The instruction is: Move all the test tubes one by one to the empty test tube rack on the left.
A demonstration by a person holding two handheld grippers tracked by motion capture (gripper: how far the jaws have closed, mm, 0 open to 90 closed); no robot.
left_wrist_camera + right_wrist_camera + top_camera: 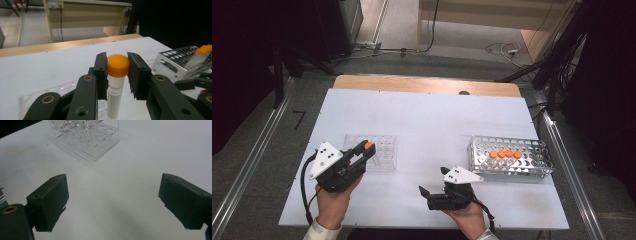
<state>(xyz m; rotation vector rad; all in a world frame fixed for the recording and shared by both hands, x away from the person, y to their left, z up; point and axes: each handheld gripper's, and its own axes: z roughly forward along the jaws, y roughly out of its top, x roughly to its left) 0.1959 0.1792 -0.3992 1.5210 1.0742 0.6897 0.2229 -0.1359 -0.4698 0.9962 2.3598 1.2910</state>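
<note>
A clear tube with an orange cap [118, 65] stands upright between my left gripper's [117, 75] jaws, which are shut on it just below and around the cap. From above, that left gripper [364, 149] hovers with the tube [368, 145] over the clear plastic rack [384, 155] at the table's left. My right gripper [432, 181] rests low near the front edge, pointing left. In its own view the right gripper [113, 202] is wide open above bare white table with nothing between the jaws, and the clear rack [87, 137] lies ahead.
A metal wire rack [507, 170] at the right holds several orange-capped tubes [505, 154]; the metal rack [175, 60] also appears at the right of the left gripper view. The white table top [432, 120] ends in a wooden strip at the back.
</note>
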